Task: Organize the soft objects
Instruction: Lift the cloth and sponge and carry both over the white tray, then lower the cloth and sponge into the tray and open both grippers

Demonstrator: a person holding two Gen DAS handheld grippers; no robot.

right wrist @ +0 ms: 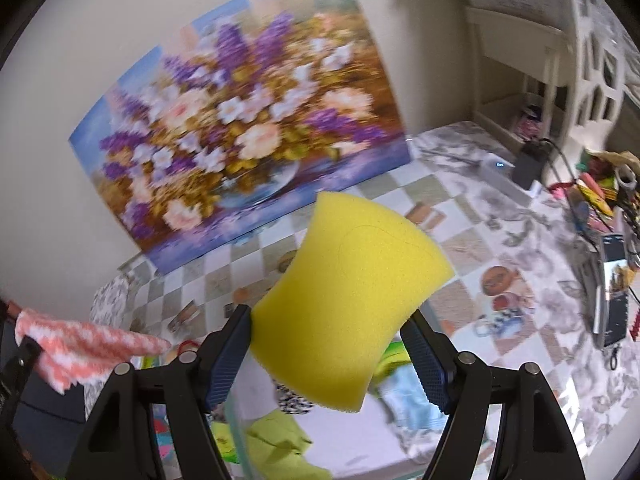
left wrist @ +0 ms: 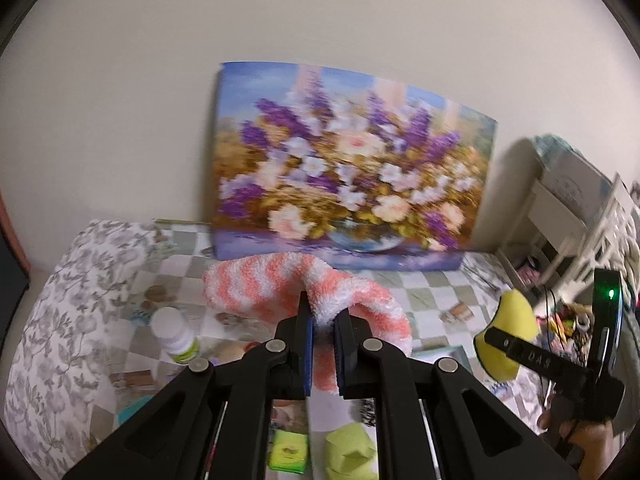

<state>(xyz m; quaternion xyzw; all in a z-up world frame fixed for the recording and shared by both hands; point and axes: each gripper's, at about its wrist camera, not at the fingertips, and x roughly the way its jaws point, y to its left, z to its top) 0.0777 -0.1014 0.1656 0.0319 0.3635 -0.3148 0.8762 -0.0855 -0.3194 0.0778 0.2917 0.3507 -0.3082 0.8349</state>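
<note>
My left gripper (left wrist: 325,312) is shut on a fluffy pink-and-white striped sock (left wrist: 280,280), which drapes over both sides of the blue pads, lifted above the table. The same sock (right wrist: 80,344) hangs at the far left of the right wrist view. My right gripper (right wrist: 326,336) is shut on a yellow sponge (right wrist: 352,280), its waisted middle pinched between the blue pads. That sponge (left wrist: 510,332) and the right gripper appear at the right of the left wrist view, held by a hand (left wrist: 580,436).
A flower painting (left wrist: 352,168) leans on the wall behind a checked tablecloth (left wrist: 420,292). A white bottle (left wrist: 176,336) stands left. Green items (left wrist: 348,452) lie below. A white shelf (right wrist: 520,60), a phone (right wrist: 612,288) and clutter (right wrist: 600,188) are at the right.
</note>
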